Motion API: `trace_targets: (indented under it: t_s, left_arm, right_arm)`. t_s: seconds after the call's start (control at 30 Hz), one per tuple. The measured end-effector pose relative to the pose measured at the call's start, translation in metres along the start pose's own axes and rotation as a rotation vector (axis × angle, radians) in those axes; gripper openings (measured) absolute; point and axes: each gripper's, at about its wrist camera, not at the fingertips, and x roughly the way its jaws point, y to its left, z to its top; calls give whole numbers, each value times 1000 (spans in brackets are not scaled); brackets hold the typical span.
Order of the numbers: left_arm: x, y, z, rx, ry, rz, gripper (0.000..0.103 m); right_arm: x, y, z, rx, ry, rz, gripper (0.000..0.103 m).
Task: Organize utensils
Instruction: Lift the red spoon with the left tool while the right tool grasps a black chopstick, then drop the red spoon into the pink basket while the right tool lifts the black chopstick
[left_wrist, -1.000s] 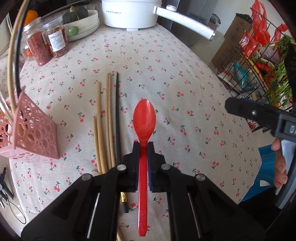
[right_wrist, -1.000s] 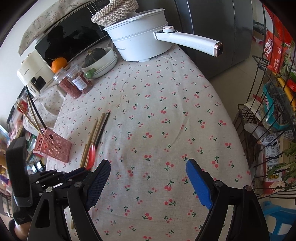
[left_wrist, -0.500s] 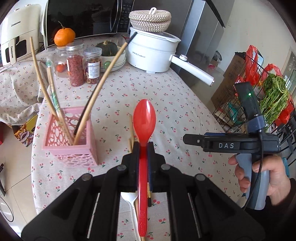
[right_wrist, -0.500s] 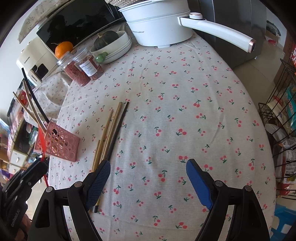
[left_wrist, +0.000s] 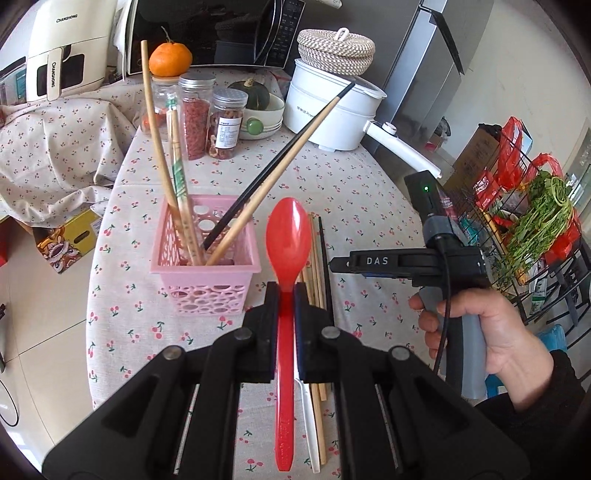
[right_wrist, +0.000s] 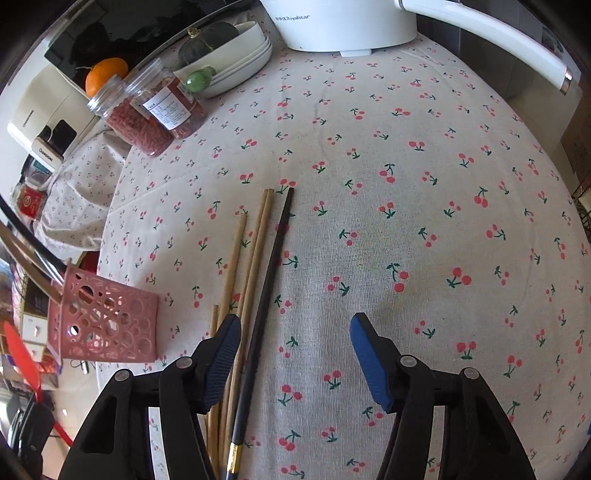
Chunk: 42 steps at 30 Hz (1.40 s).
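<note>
Left wrist view: left gripper is clamped on the red spoon at the neck, bowl forward, held in the air just right of the pink basket. The basket already holds several chopsticks leaning at odd angles. Risk: the spoon hits those leaning sticks on entry and tips the light basket, or pivots in the narrow grip. A white utensil and loose sticks lie below.

Right wrist view: right gripper has its jaws spread wide and holds nothing, low over the black chopstick and wooden chopsticks on the tablecloth. Risk: closing here grabs several at once or scatters them.
</note>
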Motion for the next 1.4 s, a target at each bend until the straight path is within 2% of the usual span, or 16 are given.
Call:
trace_targets:
  t_s: [0.17, 0.33, 0.43, 0.5, 0.53, 0.7, 0.83, 0.9, 1.13, 1.3, 1.4]
  left_arm:
    - [-1, 4, 0, -8, 1, -1, 9]
    - [0, 4, -1, -13, 8, -5, 9]
    - [2, 2, -2, -10, 11, 0, 9]
    - [3, 1, -3, -8, 13, 2, 9]
    - [3, 0, -3, -7, 13, 5, 9]
    - [5, -3, -3, -1, 10, 8, 9]
    - [2, -6, -2, 0, -7, 7, 9]
    - [0, -7, 0, 2, -19, 5, 9]
    - [-11, -13, 5, 9, -84, -2, 9]
    - [-26, -18, 11, 12, -162, -18, 9]
    - [-42, -20, 16, 24, -243, -29, 9]
  right_arm:
    - [6, 10, 0, -22, -22, -53, 54]
    - [13, 33, -7, -163, -29, -178, 51]
    - [17, 43, -12, -257, -31, -253, 39]
    - [15, 43, -13, -262, -16, -238, 23]
    - [14, 42, -12, -262, -11, -233, 18]
    - [8, 26, -11, -223, 3, -186, 7]
    - [-4, 8, -13, -175, -9, -147, 6]
    - [-14, -3, -10, -130, -28, -95, 6]
    - [-66, -20, -10, -56, -171, 67, 6]
    - [-103, -21, -16, -60, -283, 159, 6]
    - [-124, -21, -23, -72, -336, 192, 6]
